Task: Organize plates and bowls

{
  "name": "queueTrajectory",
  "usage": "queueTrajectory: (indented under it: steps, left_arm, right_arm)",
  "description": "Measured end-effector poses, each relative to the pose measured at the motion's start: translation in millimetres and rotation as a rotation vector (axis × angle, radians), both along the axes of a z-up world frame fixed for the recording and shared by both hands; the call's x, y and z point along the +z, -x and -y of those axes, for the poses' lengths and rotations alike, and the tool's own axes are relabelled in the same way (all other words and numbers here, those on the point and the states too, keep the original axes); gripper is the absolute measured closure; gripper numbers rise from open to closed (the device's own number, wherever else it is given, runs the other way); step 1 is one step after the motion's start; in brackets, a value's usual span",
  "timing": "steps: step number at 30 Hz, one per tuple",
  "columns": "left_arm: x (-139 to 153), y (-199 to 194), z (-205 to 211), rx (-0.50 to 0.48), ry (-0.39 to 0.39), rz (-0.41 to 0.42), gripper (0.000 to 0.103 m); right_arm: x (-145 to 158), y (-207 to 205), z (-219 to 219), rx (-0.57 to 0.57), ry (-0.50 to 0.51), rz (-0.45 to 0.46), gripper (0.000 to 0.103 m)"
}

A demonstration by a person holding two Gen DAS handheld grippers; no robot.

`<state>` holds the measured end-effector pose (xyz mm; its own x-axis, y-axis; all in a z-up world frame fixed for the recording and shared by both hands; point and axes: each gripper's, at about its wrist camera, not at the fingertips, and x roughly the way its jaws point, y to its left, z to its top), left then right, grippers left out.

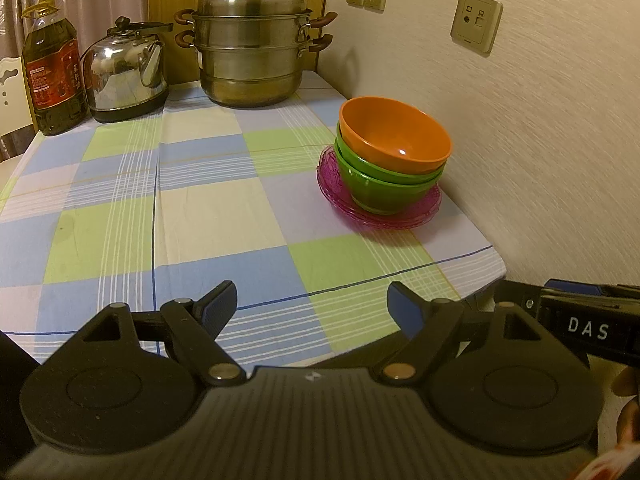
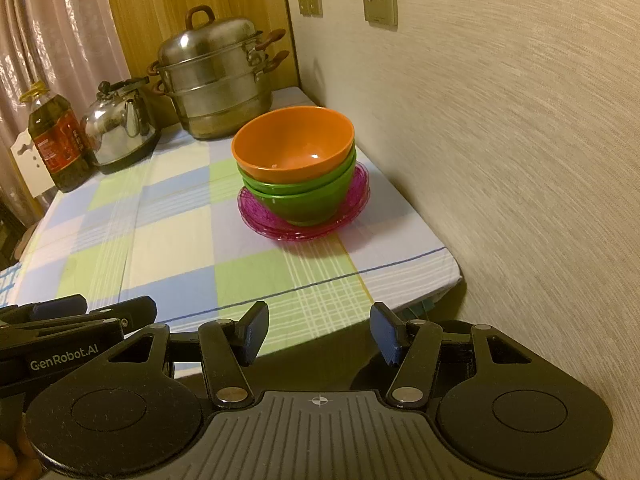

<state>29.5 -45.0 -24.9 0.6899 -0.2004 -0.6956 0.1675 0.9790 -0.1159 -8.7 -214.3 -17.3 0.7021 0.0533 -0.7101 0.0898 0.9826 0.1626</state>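
An orange bowl (image 1: 394, 136) sits nested on two green bowls (image 1: 380, 188), which stand on stacked pink glass plates (image 1: 332, 188) at the table's right side near the wall. The same stack shows in the right wrist view: orange bowl (image 2: 294, 148), green bowls (image 2: 316, 204), pink plates (image 2: 260, 220). My left gripper (image 1: 312, 304) is open and empty above the table's front edge, well short of the stack. My right gripper (image 2: 320, 328) is open and empty at the front edge, also apart from the stack.
A steel steamer pot (image 1: 250, 48), a kettle (image 1: 124, 72) and an oil bottle (image 1: 52, 72) stand along the back of the checked tablecloth (image 1: 180, 216). The wall (image 1: 540, 140) runs close along the right side.
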Motion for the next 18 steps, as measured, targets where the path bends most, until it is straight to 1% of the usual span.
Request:
queueTrajectory:
  steps: [18]
  left_arm:
    - [1.1,0.0,-0.7,-0.006,-0.003,0.002,0.022]
  right_arm:
    - [-1.0,-0.9,1.9,0.002,0.0,-0.001,0.047]
